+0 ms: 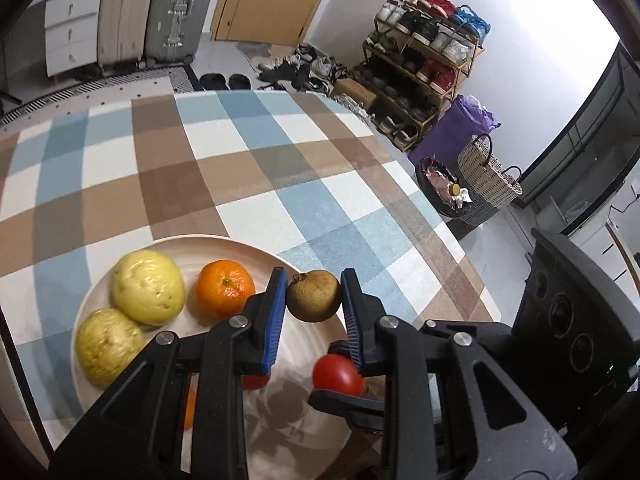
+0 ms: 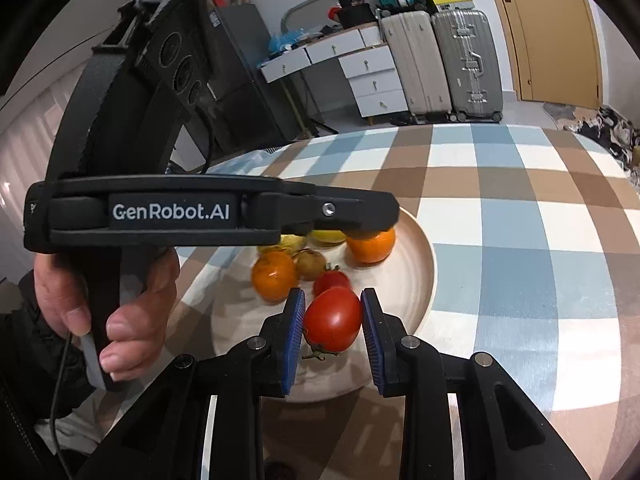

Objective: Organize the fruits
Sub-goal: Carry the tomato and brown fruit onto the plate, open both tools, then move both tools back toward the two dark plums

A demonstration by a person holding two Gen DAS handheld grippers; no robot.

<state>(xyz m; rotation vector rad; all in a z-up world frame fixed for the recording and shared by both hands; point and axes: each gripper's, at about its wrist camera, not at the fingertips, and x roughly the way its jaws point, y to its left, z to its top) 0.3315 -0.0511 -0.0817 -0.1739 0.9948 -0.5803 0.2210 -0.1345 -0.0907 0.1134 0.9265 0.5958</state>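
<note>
Hand [image 2: 104, 308] only in right view

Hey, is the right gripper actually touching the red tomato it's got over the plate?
Touching. In the right wrist view, the right gripper has both blue pads pressed against the sides of the red tomato, with no gap showing.

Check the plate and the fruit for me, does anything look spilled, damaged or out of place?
Nothing stands out. The plate sits flat on the checked tablecloth with nothing spilled. The left hand-held gripper holds a brownish fruit and the right hand-held gripper a red tomato; both look whole.
</note>
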